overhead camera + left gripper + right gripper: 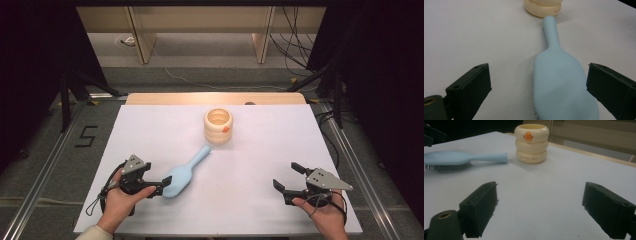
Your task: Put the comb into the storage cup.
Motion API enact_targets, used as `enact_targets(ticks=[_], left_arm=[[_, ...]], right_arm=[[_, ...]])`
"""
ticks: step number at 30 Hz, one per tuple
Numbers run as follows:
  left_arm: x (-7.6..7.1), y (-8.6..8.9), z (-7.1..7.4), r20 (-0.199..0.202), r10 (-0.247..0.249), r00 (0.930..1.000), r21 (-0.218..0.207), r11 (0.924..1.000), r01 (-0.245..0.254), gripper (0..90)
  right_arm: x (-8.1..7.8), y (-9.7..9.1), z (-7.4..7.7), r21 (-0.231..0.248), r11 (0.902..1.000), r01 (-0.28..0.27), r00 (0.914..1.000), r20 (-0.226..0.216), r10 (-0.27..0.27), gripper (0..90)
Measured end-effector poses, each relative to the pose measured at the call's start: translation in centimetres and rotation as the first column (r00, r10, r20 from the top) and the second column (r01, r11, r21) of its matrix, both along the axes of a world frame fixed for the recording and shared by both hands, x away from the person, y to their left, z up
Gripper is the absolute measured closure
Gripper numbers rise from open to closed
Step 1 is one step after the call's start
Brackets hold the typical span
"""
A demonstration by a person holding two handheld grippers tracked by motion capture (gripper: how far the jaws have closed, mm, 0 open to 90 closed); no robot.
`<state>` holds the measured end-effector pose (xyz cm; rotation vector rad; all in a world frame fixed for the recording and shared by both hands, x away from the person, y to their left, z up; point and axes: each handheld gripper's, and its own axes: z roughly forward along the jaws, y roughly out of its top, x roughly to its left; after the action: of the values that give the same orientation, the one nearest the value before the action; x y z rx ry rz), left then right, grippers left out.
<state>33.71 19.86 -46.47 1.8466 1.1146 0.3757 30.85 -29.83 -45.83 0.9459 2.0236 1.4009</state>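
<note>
A cream container (218,126) stands upright near the middle of the bench's far edge. It is shaped like three smooth, rounded rings stacked one on another, with an open top, a small orange mark on its upper ring and a line of tiny print on the lowest. The plastic looks glossy. What lies inside it cannot be told from these pictures.

A pale blue hairbrush (186,172) lies flat on the bench (260,150), bristles down, left of centre and toward the near edge. Its back is a smooth, matt oval that narrows to a straight, round-ended handle. The handle points toward the container and ends just beside its base; whether they touch cannot be told. In the right gripper view, dark fine bristles show under the brush head.

The bench top is a plain white, smooth sheet with a strip of light wood along the far edge.

The left gripper (159,186), held in a hand near the near left corner, has its blocky black fingers (471,87) spread wide, one on either side of the brush head, neither pressing on it. The right gripper (287,179), held near the near right corner, also has its fingers (480,205) apart, with bare bench between them, well away from the brush.
</note>
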Motion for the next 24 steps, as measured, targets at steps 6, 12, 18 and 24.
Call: enact_targets(ticks=[6, 12, 18, 24], left_arm=[[0.0, 0.1, 0.1, 0.010, -0.001, 1.0000, 0.002, 1.0000, 0.001, 6.0], [0.3, 0.2, 0.2, 0.034, 0.009, 0.9994, 0.016, 0.9998, -0.009, 7.2], [0.8, 0.0, 0.5, 0.059, -0.010, 0.9982, 0.022, 0.9997, 0.008, 16.5], [1.7, -2.0, 1.5, 0.094, -0.125, 0.9878, 0.051, 0.9914, 0.120, 58.3]], right_arm=[[0.0, 0.1, 0.0, 0.000, 1.0000, -0.003, 1.0000, 0.007, 0.003, 13.6], [0.1, 0.2, 0.0, -0.004, 0.9999, -0.010, 0.9999, 0.006, 0.010, 13.7], [0.2, 0.2, -0.1, -0.003, 0.9999, -0.014, 0.9999, 0.003, 0.014, 13.7], [0.3, 0.4, -0.2, -0.007, 0.9999, -0.015, 0.9999, -0.002, 0.014, 13.9]])
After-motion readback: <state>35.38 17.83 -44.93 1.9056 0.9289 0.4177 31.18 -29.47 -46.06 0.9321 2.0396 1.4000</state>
